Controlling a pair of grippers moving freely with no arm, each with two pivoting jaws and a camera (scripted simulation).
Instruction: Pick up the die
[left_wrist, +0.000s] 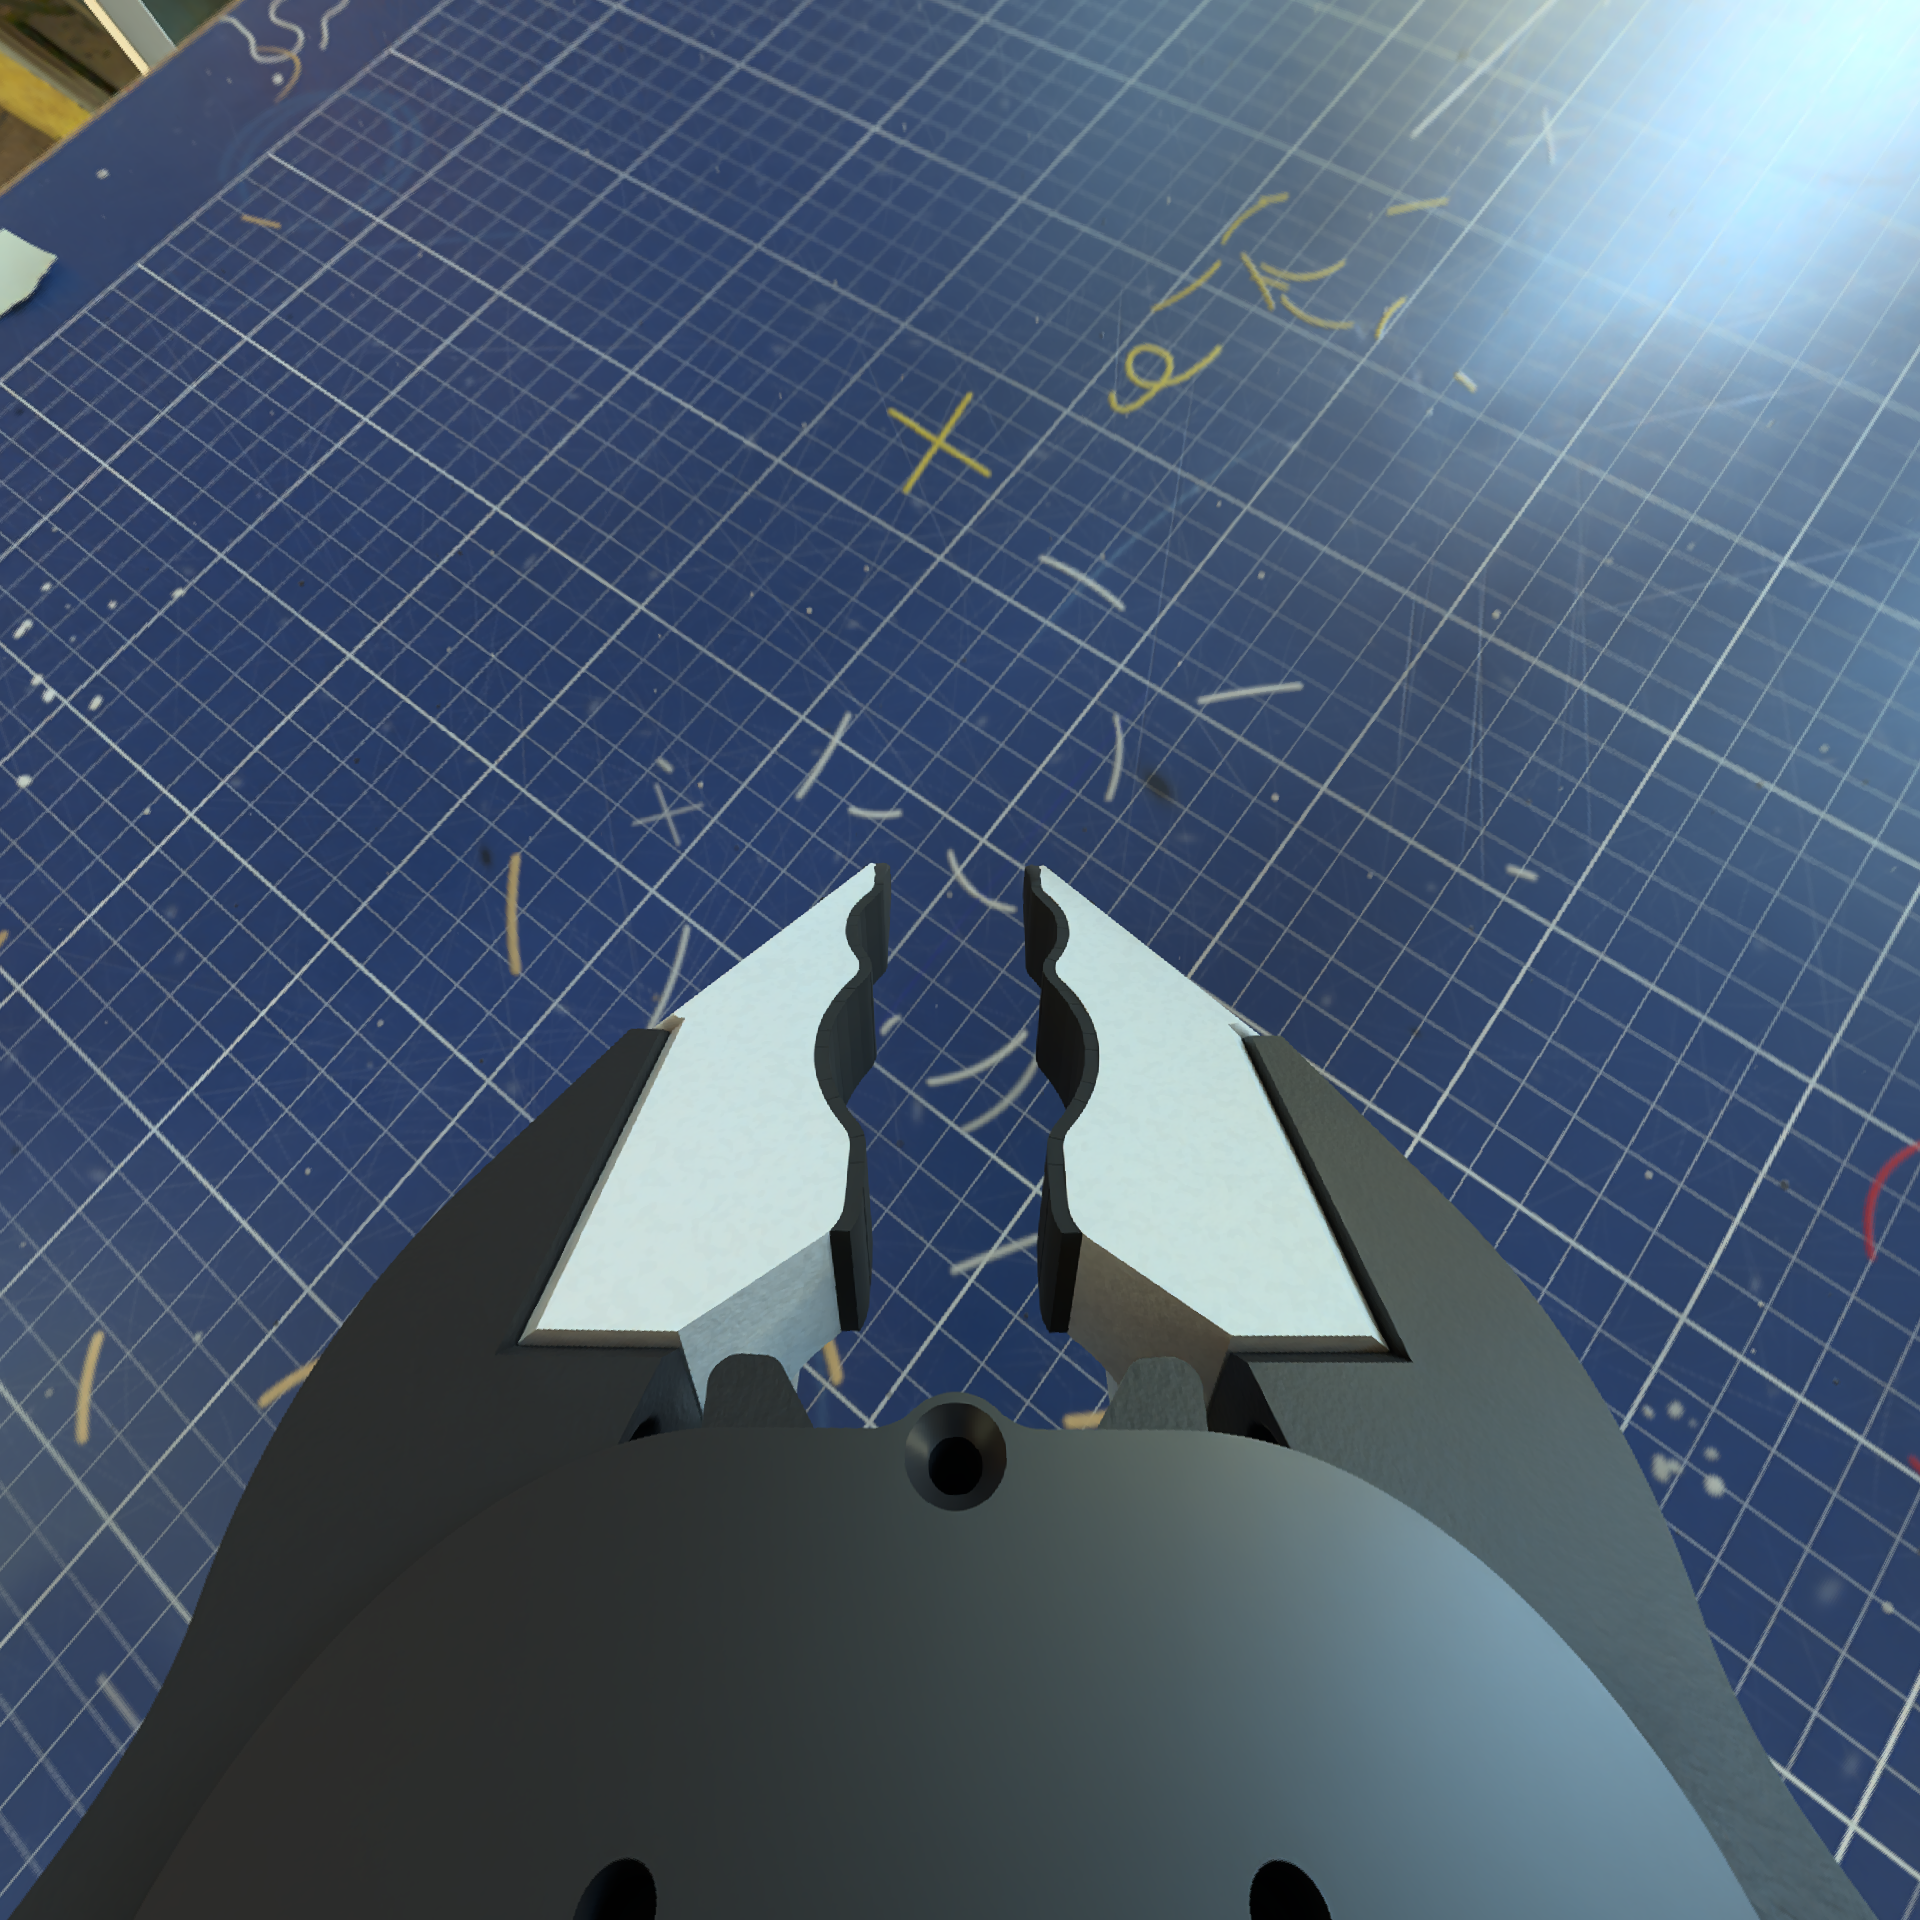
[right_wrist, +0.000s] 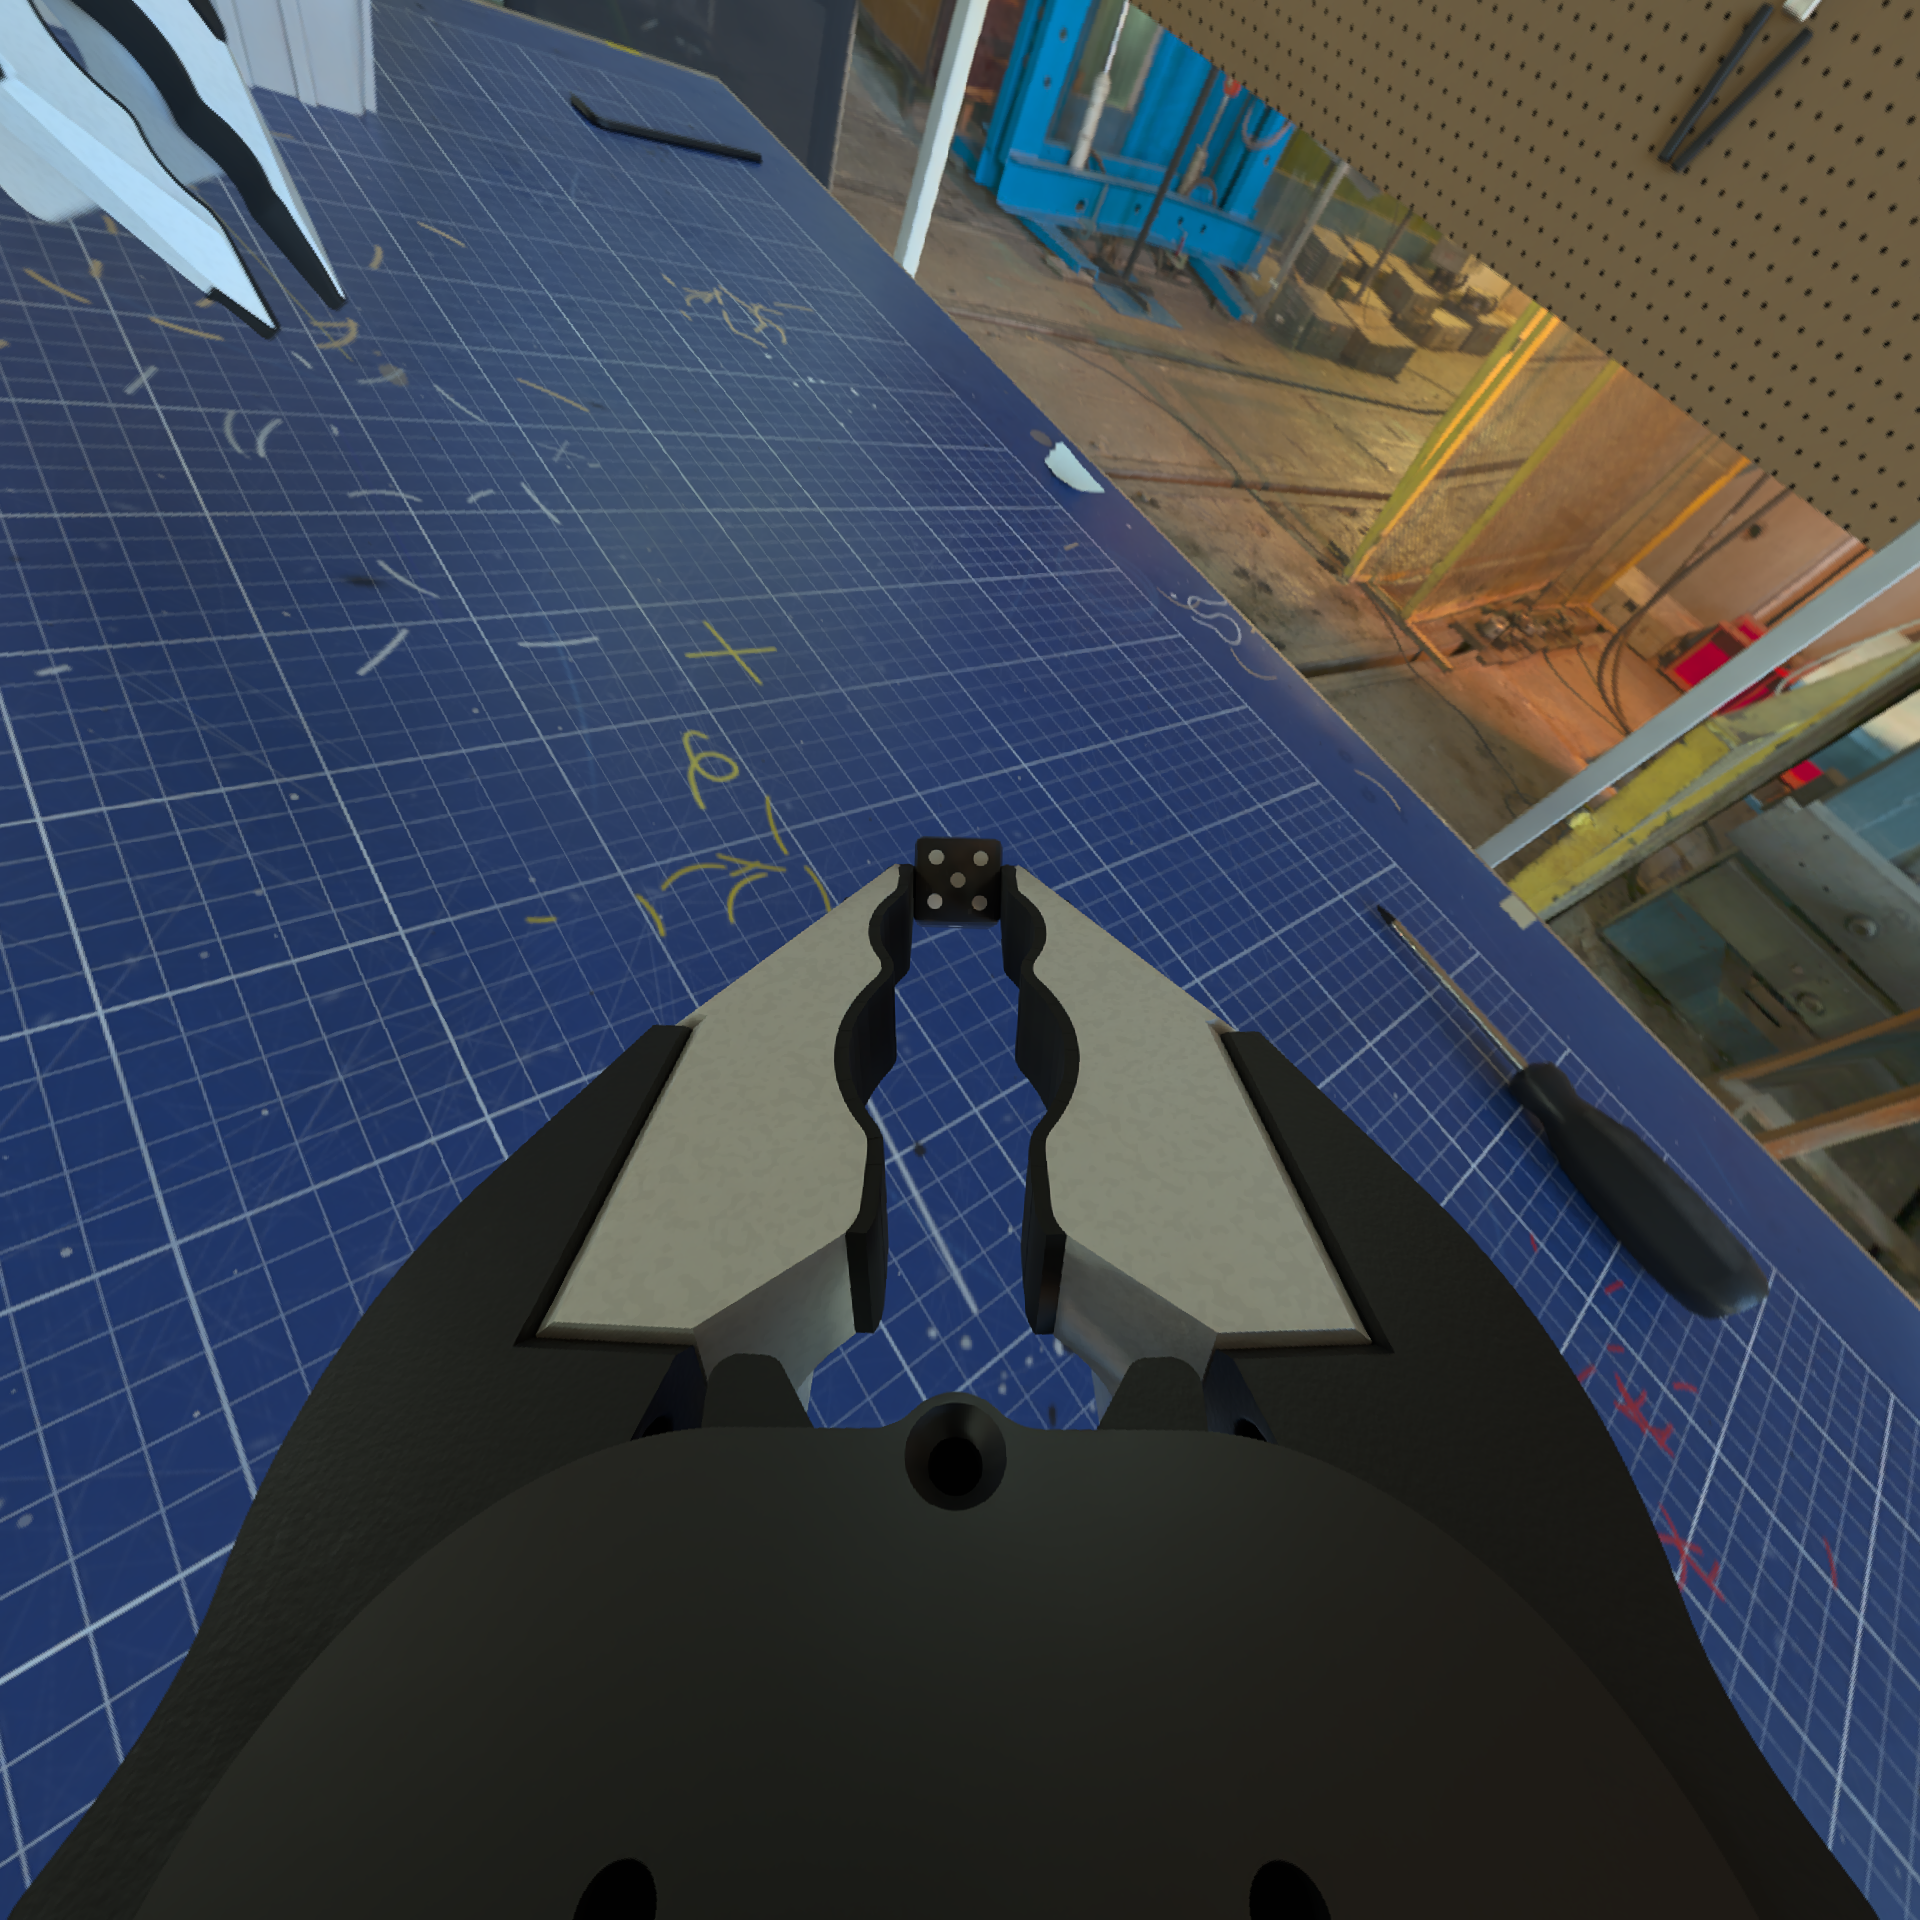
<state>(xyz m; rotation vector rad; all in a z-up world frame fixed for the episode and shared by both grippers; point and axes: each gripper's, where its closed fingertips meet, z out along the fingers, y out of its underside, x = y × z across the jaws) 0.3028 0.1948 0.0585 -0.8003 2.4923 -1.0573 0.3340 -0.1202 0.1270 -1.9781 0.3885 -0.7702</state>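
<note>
The die (right_wrist: 957, 879) is small and black with white pips, and shows only in the right wrist view. My right gripper (right_wrist: 957, 896) is shut on it, with the die pinched between the two fingertips just over the blue cutting mat (right_wrist: 416, 831). My left gripper (left_wrist: 956, 883) is open by a narrow gap with nothing between its fingers, and it hangs over the mat (left_wrist: 520, 520). It also shows far off at the top left of the right wrist view (right_wrist: 301, 312). The die does not appear in the left wrist view.
A black-handled screwdriver (right_wrist: 1621, 1174) lies on the mat to the right, near its right edge. A black hex key (right_wrist: 665, 133) lies at the far end. A white scrap (right_wrist: 1070, 468) sits on the mat's right edge. A white block (right_wrist: 301, 52) stands behind the left gripper.
</note>
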